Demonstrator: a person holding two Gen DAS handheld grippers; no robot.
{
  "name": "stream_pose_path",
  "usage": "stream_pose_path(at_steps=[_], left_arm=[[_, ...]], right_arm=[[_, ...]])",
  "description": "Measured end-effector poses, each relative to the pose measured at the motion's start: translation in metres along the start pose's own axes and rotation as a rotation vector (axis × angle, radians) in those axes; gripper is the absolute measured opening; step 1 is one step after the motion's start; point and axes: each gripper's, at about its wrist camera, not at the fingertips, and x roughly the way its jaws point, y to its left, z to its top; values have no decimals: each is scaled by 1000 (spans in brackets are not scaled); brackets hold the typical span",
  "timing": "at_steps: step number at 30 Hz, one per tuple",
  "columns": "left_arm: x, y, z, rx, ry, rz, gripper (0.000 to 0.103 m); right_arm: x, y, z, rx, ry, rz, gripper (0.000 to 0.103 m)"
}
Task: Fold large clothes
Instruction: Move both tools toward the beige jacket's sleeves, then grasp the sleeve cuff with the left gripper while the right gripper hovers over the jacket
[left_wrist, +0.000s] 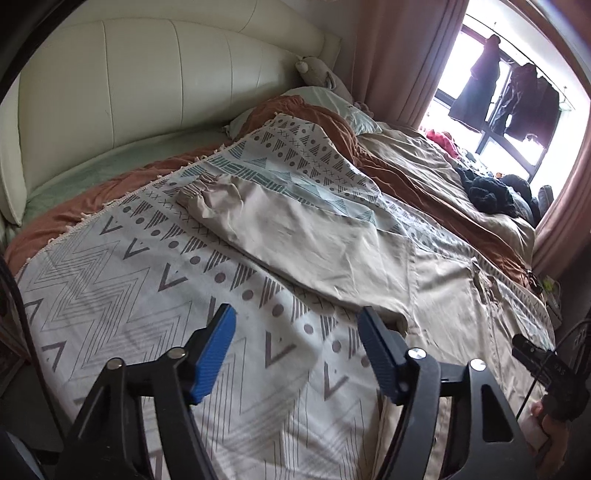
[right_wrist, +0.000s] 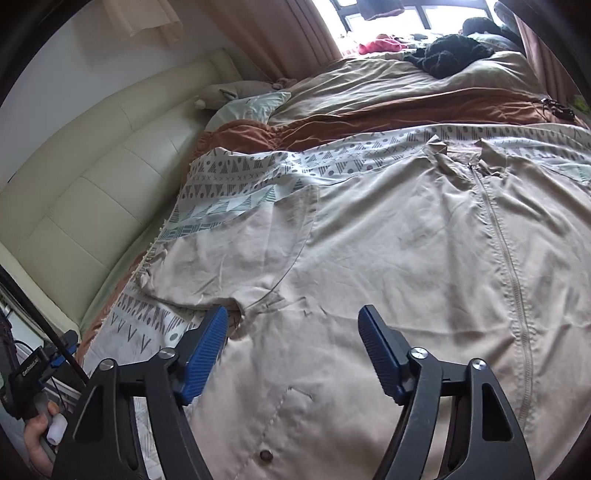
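Observation:
A large beige zip-front jacket (right_wrist: 388, 229) lies spread flat on a patterned white bedspread (left_wrist: 122, 258). Its sleeve (left_wrist: 295, 236) stretches out to the left, and its zipper (right_wrist: 506, 258) runs down the right side. My left gripper (left_wrist: 297, 325) is open and empty, hovering over the bedspread just below the sleeve's underarm. My right gripper (right_wrist: 293, 325) is open and empty above the jacket's body near the same underarm. The other gripper shows at the right edge of the left wrist view (left_wrist: 543, 365) and at the left edge of the right wrist view (right_wrist: 37, 365).
A cream padded headboard (left_wrist: 129, 81) bounds the bed on the left. A rust blanket (right_wrist: 369, 114) and tan duvet (right_wrist: 406, 77) lie beyond the bedspread, with a pillow (left_wrist: 332, 103), dark clothes (left_wrist: 487, 192) and pink curtains (left_wrist: 399, 55) by the window.

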Motion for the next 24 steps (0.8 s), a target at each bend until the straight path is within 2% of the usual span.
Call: stream_pose_path(at_steps=[3, 4, 7, 10, 13, 16, 21, 24], left_arm=[[25, 8, 16, -17, 20, -2, 64], [34, 11, 21, -34, 31, 0, 58], [62, 21, 32, -68, 53, 15, 54], [90, 30, 38, -94, 79, 43, 48], [121, 44, 44, -143, 109, 63, 48], [148, 58, 48, -196, 138, 69, 48], [193, 71, 59, -251, 180, 123, 48], [216, 77, 65, -283, 192, 164, 41]], right_arm=[[20, -5, 8, 19, 10, 8, 59], [28, -6, 9, 21, 20, 12, 56], [57, -10, 12, 28, 59, 20, 48], [86, -17, 17, 55, 104, 9, 48], [111, -21, 23, 84, 143, 7, 42], [132, -24, 30, 125, 162, -11, 42], [163, -26, 36, 147, 183, -10, 42], [180, -31, 34, 185, 200, 2, 42]])
